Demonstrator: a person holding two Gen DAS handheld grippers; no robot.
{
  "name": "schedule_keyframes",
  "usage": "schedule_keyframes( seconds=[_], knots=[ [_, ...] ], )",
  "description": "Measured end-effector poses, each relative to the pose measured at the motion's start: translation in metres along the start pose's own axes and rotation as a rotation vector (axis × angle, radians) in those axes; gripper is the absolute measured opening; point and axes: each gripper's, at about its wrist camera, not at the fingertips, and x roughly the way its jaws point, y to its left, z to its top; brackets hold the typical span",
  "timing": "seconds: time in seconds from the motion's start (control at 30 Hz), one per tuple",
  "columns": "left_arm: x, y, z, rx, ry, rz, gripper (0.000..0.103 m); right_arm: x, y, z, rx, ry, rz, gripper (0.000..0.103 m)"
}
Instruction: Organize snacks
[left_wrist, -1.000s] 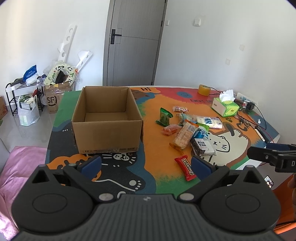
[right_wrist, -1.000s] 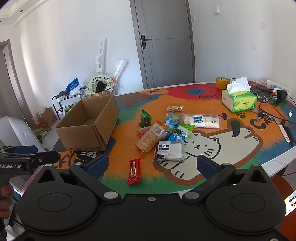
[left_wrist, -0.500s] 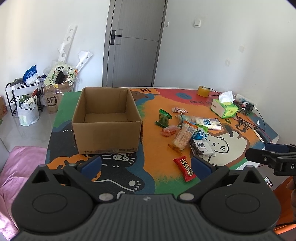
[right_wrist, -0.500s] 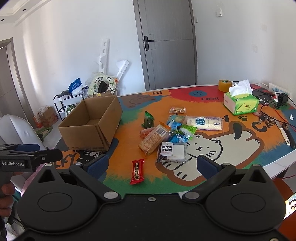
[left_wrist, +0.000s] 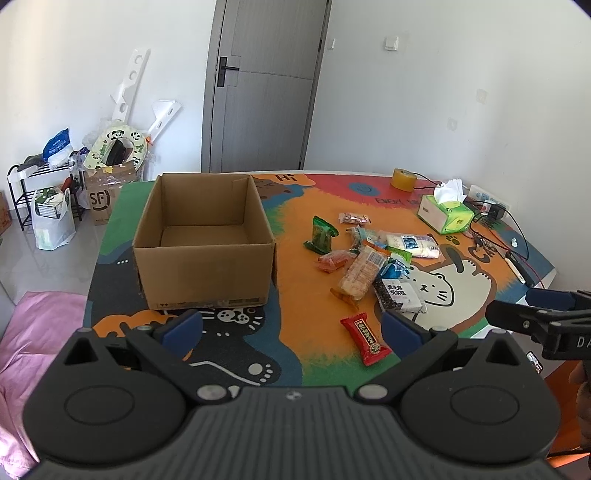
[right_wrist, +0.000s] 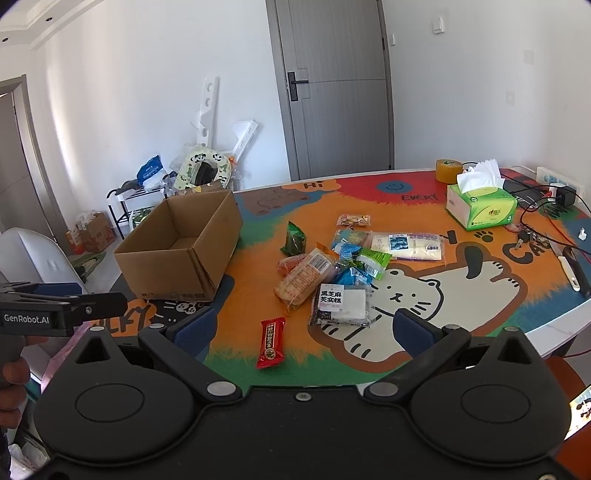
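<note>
— So which snack is nearest, and which of your tools should take it?

— Nearest is the red rectangular foil bar (right_wrist: 271, 344). In my right wrist view it lies low and a little left of centre, just ahead of my right gripper (right_wrist: 302, 328) and between its blue pads. Its long axis runs almost straight away from me, tilted slightly. In my left wrist view the same bar (left_wrist: 365, 338) sits lower right, close to that tool's right pad and angled across the frame. I judge my right one the nearer and the better aligned.

— Are your jaws ready?

— Both stand wide apart and carry nothing. My left gripper (left_wrist: 291, 325) hangs above the near edge of the colourful cartoon-cat table mat (left_wrist: 317, 369), and neither tool touches anything.

— Where do the snacks go?

— Into the open brown cardboard box (left_wrist: 203, 273), I assume. It sits left of centre in the left view, mid-left in the right view, well apart from the bar. The loose heap of mixed snack packets (right_wrist: 332, 273) lies beyond the bar, right of the box.

— What does the move turn on?

— Probably dropping my right tool forward and down, closing across the bar's narrow width.
</note>
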Motion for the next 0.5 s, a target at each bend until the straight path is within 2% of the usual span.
schedule_keyframes(
  seconds=[0.17,0.3,0.5],
  knots=[
    [0.010,-0.004,0.002,-0.007,-0.002,0.004,0.102,0.006,-0.003,-0.001,-0.011,0.022,-0.002,0.103],
    [0.021,-0.007,0.004,-0.013,0.005,0.011,0.102,0.011,-0.009,-0.003,-0.007,0.008,-0.002,0.103],
    [0.040,-0.015,0.001,-0.013,0.014,-0.017,0.102,0.024,-0.024,-0.008,0.008,-0.016,0.018,0.103]
  ],
)
